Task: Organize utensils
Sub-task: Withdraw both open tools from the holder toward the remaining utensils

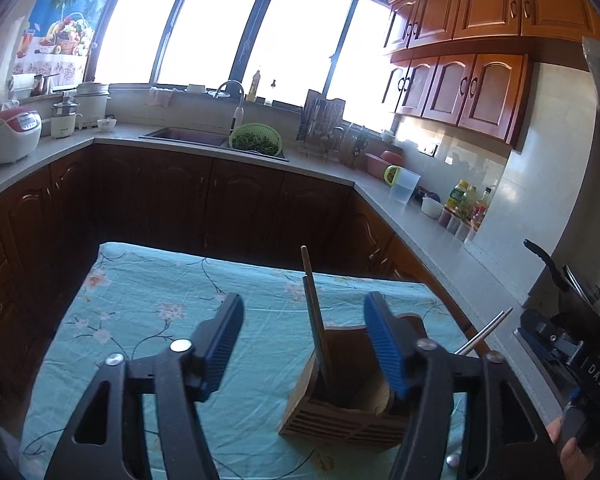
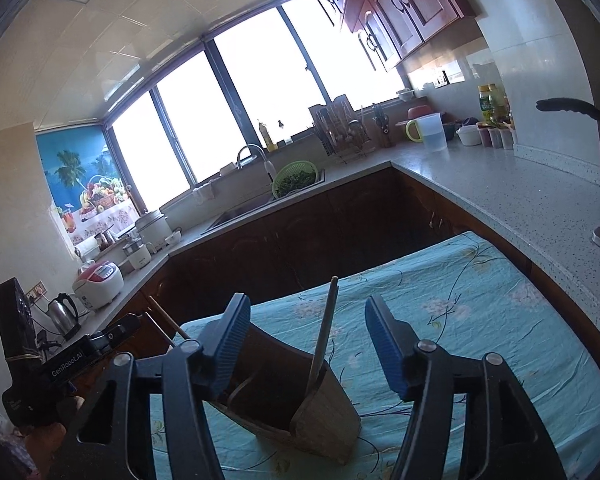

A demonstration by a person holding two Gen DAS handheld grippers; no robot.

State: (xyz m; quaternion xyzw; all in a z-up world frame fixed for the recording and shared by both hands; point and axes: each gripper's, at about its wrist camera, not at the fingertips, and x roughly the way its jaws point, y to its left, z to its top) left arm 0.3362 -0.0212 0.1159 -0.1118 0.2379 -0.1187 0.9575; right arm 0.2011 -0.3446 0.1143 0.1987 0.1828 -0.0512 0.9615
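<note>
A wooden utensil holder (image 1: 348, 408) stands on the table with the teal floral cloth (image 1: 148, 304). Two long utensils (image 1: 315, 312), one wooden and one dark-handled, stand upright in it. My left gripper (image 1: 304, 340) is open and empty, its right finger in front of the holder's right side. Metal chopstick ends (image 1: 486, 330) stick up right of it. In the right wrist view the holder (image 2: 300, 400) sits between the fingers of my open, empty right gripper (image 2: 308, 344), with a wooden utensil (image 2: 325, 328) standing in it. Thin sticks (image 2: 166, 324) show at left.
A kitchen counter (image 1: 440, 232) wraps around the room with a sink, a green colander (image 1: 255, 139), a dish rack, a jug (image 1: 404, 186) and bottles. A rice cooker (image 1: 12, 134) stands at left. A pan handle (image 1: 544, 258) juts out at right.
</note>
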